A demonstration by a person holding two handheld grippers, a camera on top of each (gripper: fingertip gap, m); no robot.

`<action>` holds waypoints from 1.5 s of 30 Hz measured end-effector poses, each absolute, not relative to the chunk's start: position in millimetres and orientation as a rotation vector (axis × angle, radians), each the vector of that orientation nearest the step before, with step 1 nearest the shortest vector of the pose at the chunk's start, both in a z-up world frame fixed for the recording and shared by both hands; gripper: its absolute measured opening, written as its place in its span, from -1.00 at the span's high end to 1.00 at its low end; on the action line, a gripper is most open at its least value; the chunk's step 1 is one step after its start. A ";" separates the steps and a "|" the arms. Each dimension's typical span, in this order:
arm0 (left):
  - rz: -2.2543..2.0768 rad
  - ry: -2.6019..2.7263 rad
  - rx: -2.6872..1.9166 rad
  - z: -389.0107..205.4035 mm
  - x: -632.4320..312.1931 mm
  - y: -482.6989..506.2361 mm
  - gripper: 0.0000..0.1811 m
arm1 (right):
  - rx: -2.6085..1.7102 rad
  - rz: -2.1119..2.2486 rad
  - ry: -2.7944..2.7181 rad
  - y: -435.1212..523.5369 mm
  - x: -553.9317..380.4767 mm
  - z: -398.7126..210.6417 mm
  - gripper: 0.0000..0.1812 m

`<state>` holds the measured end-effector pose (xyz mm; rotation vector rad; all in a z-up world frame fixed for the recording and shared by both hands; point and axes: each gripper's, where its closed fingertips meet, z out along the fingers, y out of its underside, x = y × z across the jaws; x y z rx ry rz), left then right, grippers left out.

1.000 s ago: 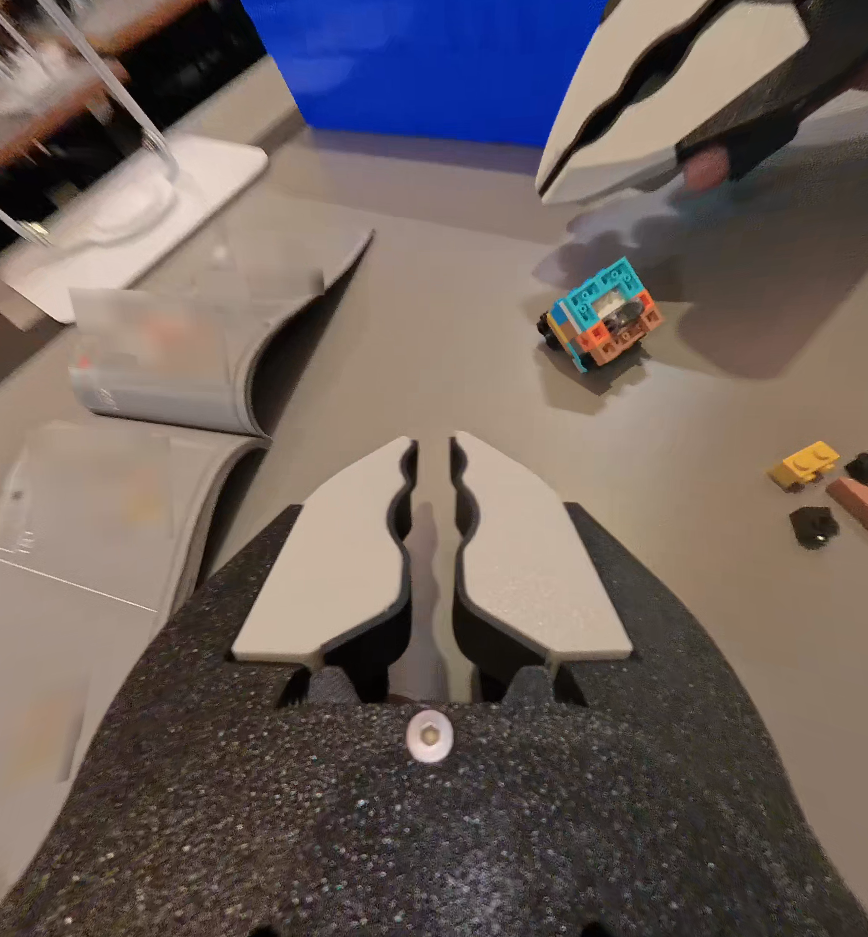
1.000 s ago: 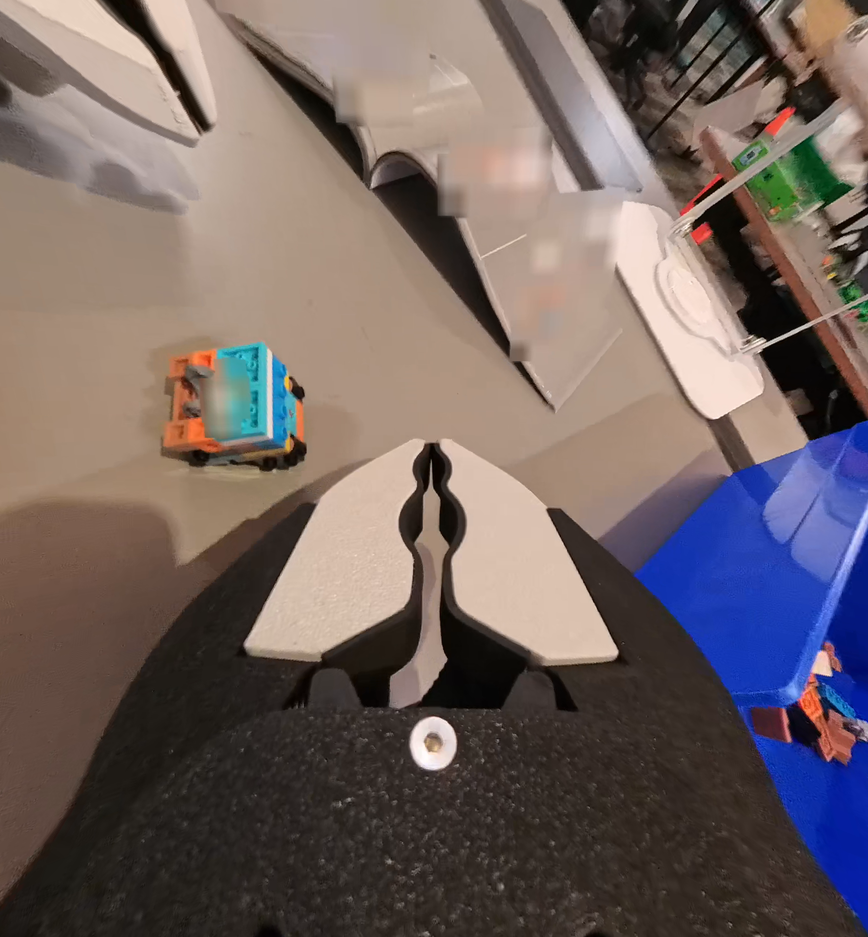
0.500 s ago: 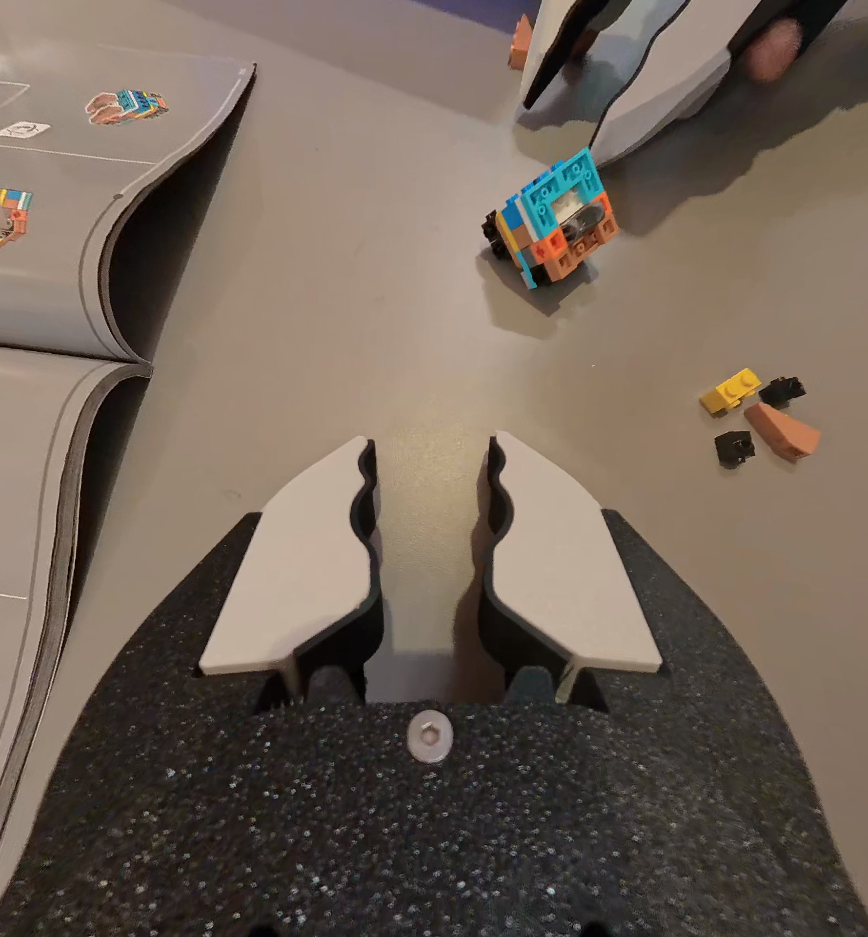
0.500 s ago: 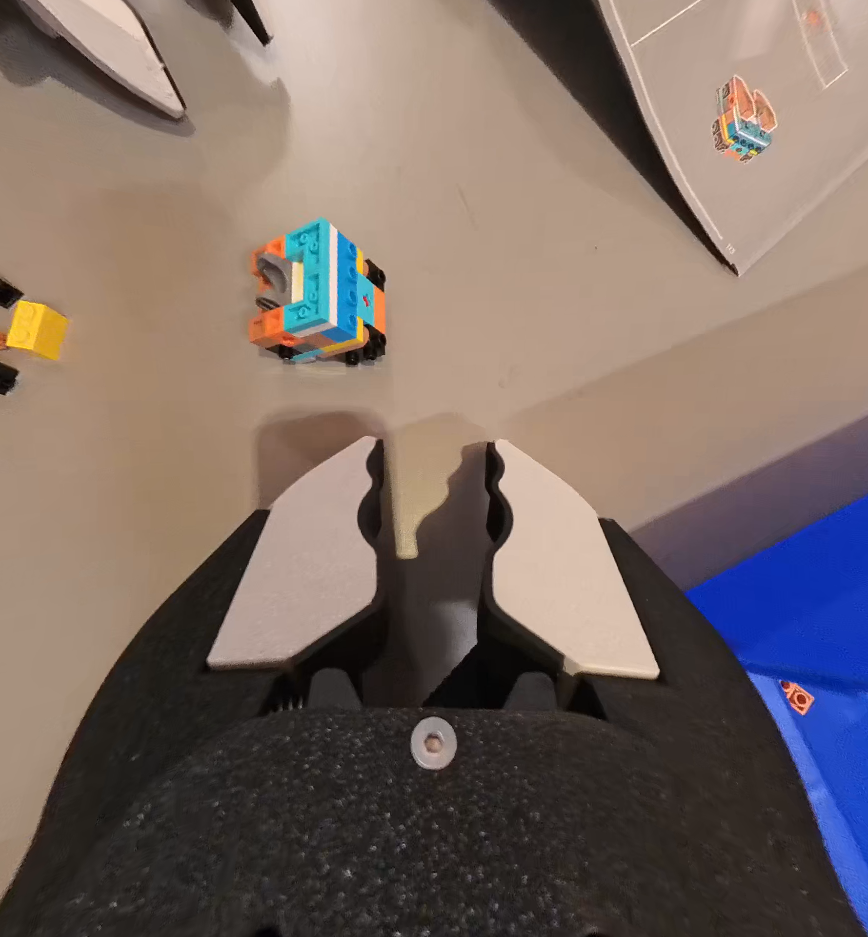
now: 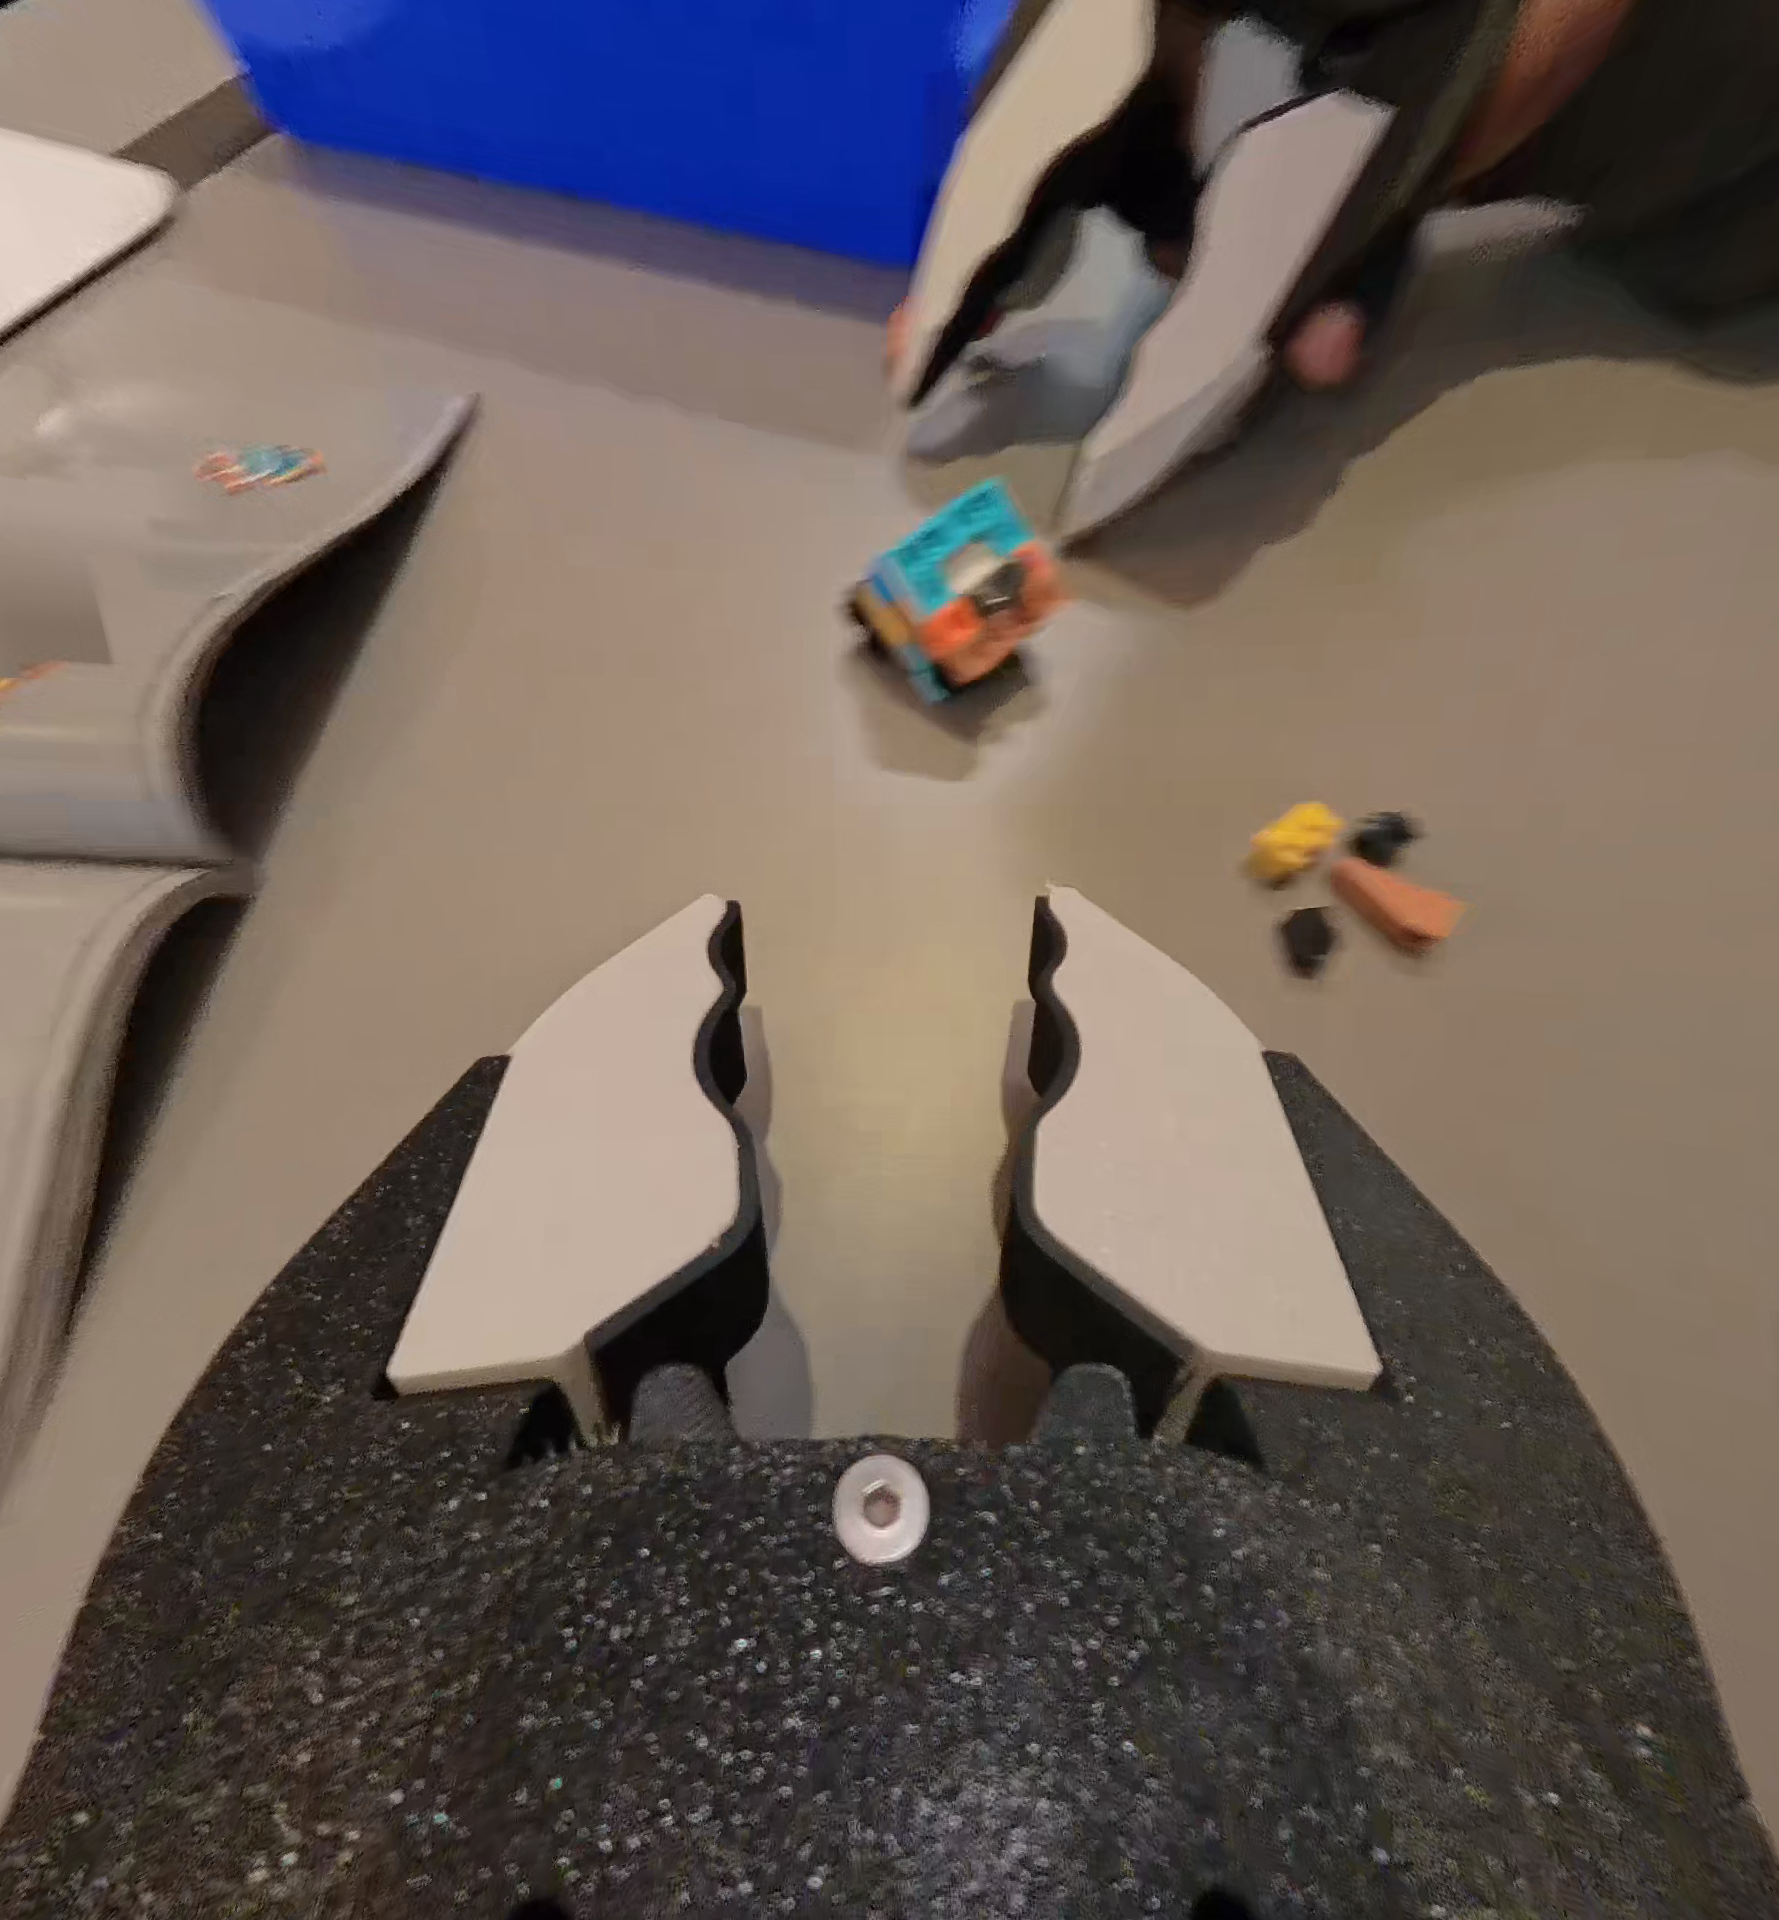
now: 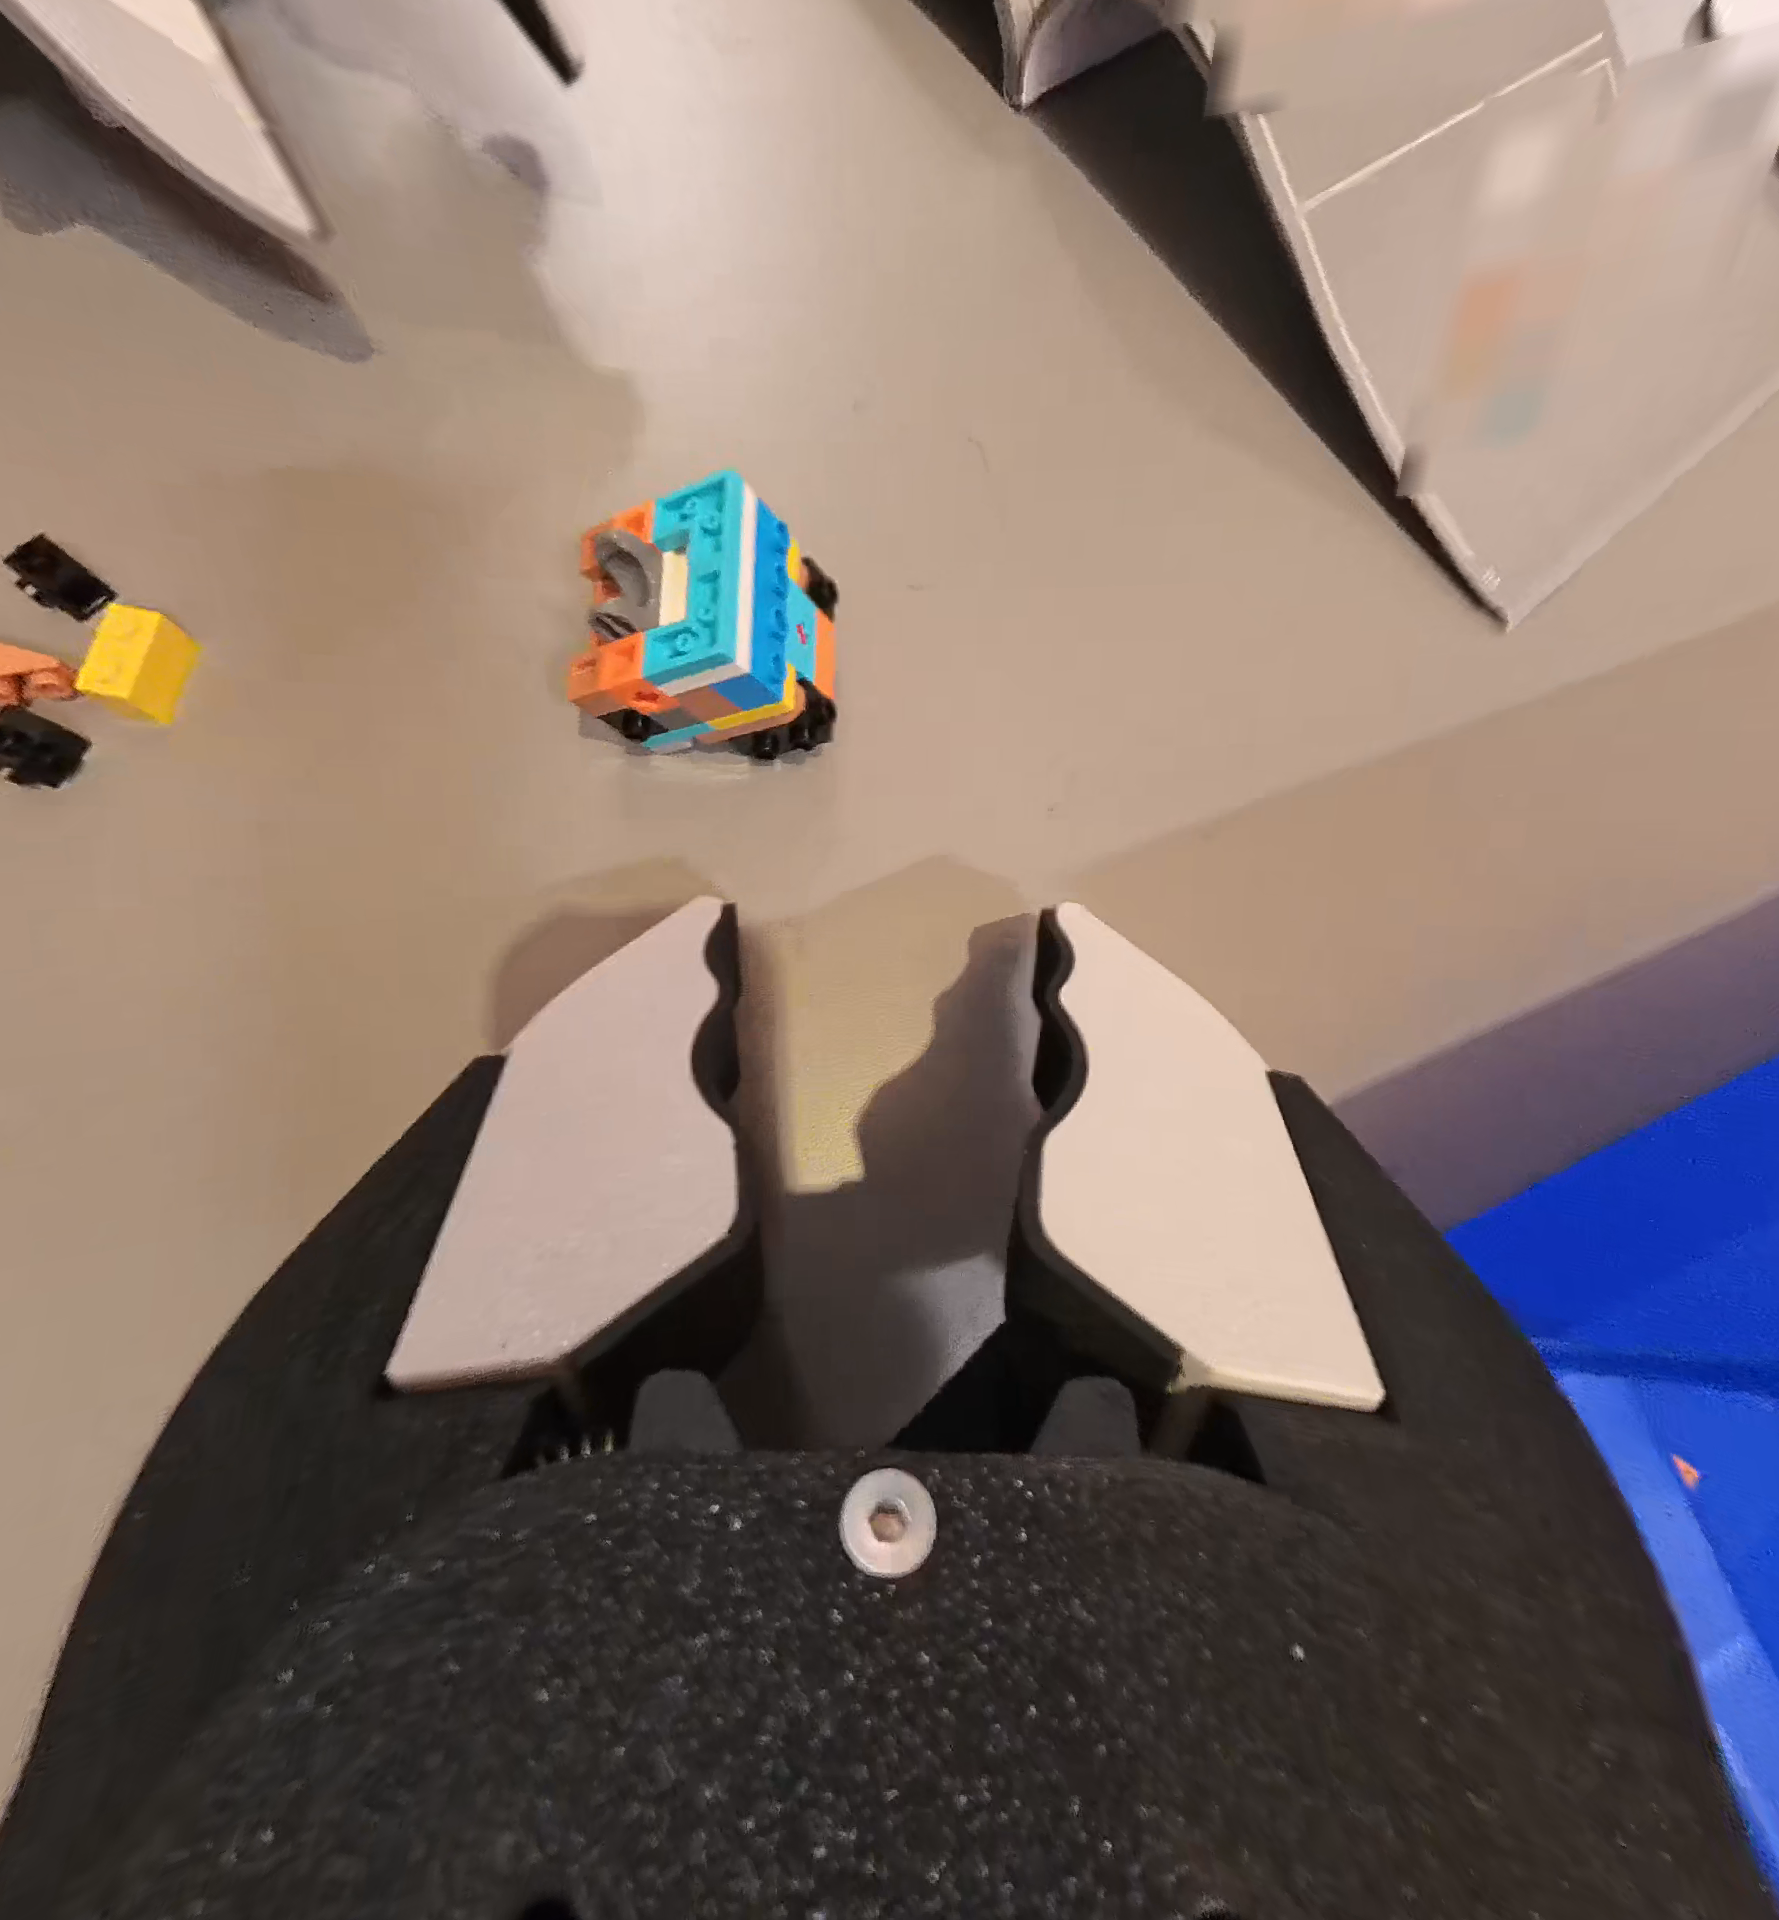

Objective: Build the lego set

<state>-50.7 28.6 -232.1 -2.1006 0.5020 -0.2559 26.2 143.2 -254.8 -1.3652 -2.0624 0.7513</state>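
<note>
Both the left gripper (image 5: 885, 914) and the right gripper (image 6: 883, 914) are spread wide and hold nothing above the grey surface (image 6: 968, 623), and the small lego build (image 6: 703, 613) stands further ahead between them, with loose bricks (image 6: 85, 655) near it.

Dim warm light, soft shadows on the table (image 5: 552, 727); motion blur, wide-angle bending at edges.
</note>
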 end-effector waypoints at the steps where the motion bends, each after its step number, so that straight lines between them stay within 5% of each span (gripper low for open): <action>1: -0.308 0.549 -2.079 -230.0 -38.3 23.1 0.42 | -1.325 0.758 -2.051 140.8 25.9 -251.3 0.39; 17: -0.318 0.857 -2.052 -238.2 47.4 -14.0 0.71 | -1.037 0.926 -2.098 83.7 37.8 -232.8 0.61; 30: -0.322 0.778 -2.017 -232.1 41.4 -10.1 0.71 | -1.135 0.781 -1.935 134.4 41.9 -225.8 0.64; 45: -0.131 1.123 -1.886 -233.1 -20.0 78.6 0.35 | -1.292 0.529 -1.780 195.4 38.4 -235.3 0.65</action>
